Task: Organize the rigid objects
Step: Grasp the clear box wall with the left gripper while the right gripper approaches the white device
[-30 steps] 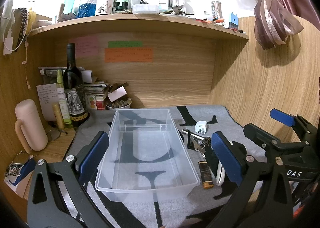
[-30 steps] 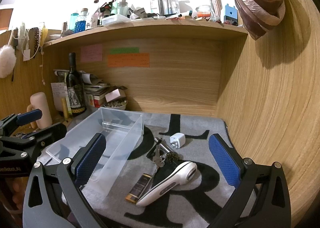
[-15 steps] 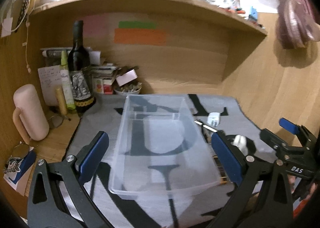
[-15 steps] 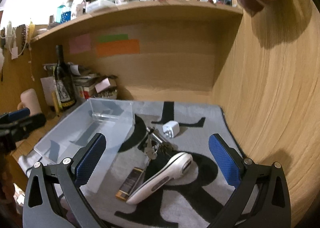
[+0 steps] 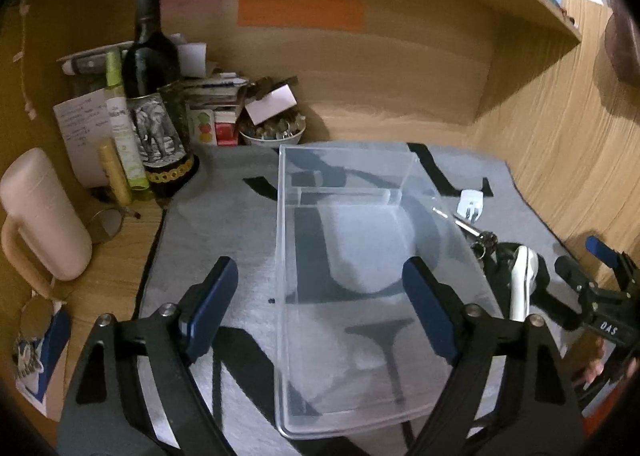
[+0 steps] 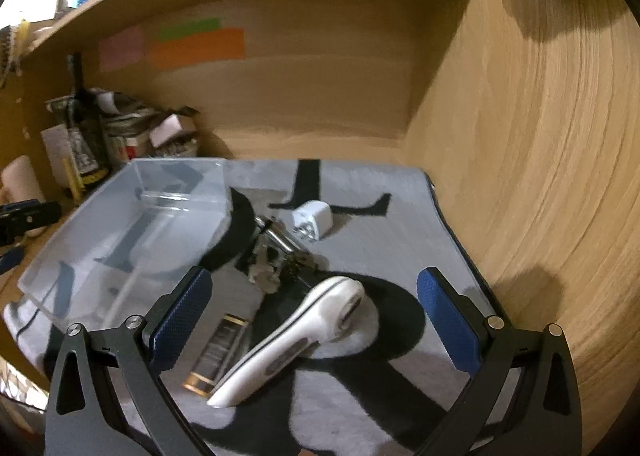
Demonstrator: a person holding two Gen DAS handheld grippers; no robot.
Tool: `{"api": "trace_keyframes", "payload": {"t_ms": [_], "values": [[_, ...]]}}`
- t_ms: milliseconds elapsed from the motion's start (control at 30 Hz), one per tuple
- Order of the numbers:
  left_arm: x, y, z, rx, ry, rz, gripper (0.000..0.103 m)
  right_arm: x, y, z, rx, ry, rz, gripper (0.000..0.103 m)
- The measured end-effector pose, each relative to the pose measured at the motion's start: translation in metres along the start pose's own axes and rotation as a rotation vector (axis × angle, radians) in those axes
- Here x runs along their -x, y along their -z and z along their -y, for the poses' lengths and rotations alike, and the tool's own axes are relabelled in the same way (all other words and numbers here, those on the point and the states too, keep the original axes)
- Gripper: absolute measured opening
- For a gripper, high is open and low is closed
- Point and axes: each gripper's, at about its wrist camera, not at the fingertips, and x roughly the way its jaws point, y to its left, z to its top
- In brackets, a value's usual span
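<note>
A clear plastic bin [image 5: 452, 224] [image 6: 60, 256] sits empty on a grey mat. To its right lie a white handheld device [image 6: 296, 336] [image 5: 520, 284], a small dark-and-gold tube [image 6: 216, 356], a bunch of keys [image 6: 280, 252] [image 5: 476, 232] and a white plug adapter [image 6: 312, 220] [image 5: 470, 204]. My left gripper [image 5: 320, 312] is open and empty above the bin's near left part. My right gripper [image 6: 316, 324] is open and empty, with the white device between its fingers' line of sight, held above it.
A wine bottle [image 5: 154, 96], small bottles, papers, boxes and a bowl [image 5: 276, 132] of small items crowd the back left corner. A pink jug [image 5: 40, 216] stands at the left. Wooden walls close the back and right [image 6: 540, 176]. A shelf runs overhead.
Both grippers have moved forward and tilted down toward the mat. The bin and the white device look closer and lower in view. Nothing was taken hold of.
</note>
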Motion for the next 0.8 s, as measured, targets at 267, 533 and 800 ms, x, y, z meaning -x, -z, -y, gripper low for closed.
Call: {"api": "trace_keyframes", "payload": {"t_ms": [267, 533, 800], "values": [[-0.034, -0.015, -0.016, -0.013, 0.039, -0.124, 0.073, -0.02, 0.011, 0.019, -0.043, 0.016, -0.111, 0.101], [-0.064, -0.021, -0.027, -0.027, 0.039, -0.205, 0.056, -0.051, 0.024, 0.028, -0.106, -0.051, -0.263, 0.089], [-0.088, -0.019, -0.033, 0.005, 0.089, -0.3, 0.032, -0.064, 0.029, 0.022, -0.142, -0.109, -0.322, 0.088]]}}
